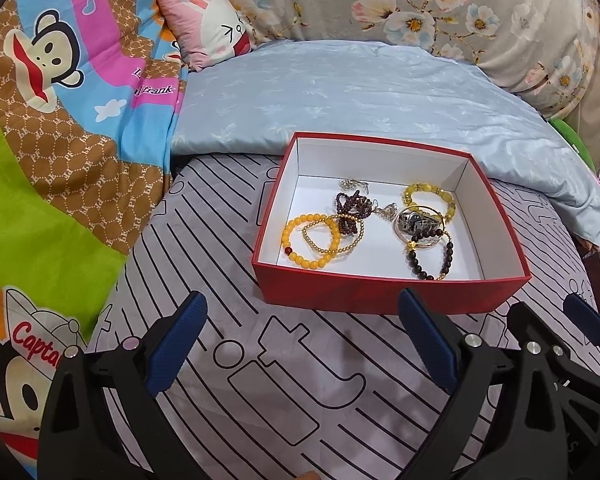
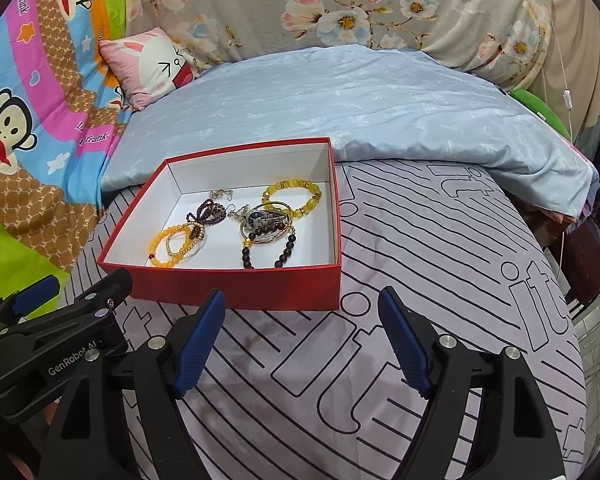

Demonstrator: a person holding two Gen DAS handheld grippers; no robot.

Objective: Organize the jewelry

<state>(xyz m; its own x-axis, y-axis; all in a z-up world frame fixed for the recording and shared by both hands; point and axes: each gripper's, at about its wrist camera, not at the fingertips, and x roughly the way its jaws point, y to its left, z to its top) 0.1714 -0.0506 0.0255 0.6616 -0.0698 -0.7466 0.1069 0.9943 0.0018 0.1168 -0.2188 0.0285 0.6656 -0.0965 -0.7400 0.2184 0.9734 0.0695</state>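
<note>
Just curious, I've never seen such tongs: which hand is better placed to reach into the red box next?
Probably the left. Its open tongs face the middle of the box, near the orange bracelet. The right tongs, open too, sit off the box's right corner.

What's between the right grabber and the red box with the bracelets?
Nothing but bare striped bedsheet. In the right wrist view, the open right gripper hovers just short of the red box, with no jewelry lying in that stretch.
</note>
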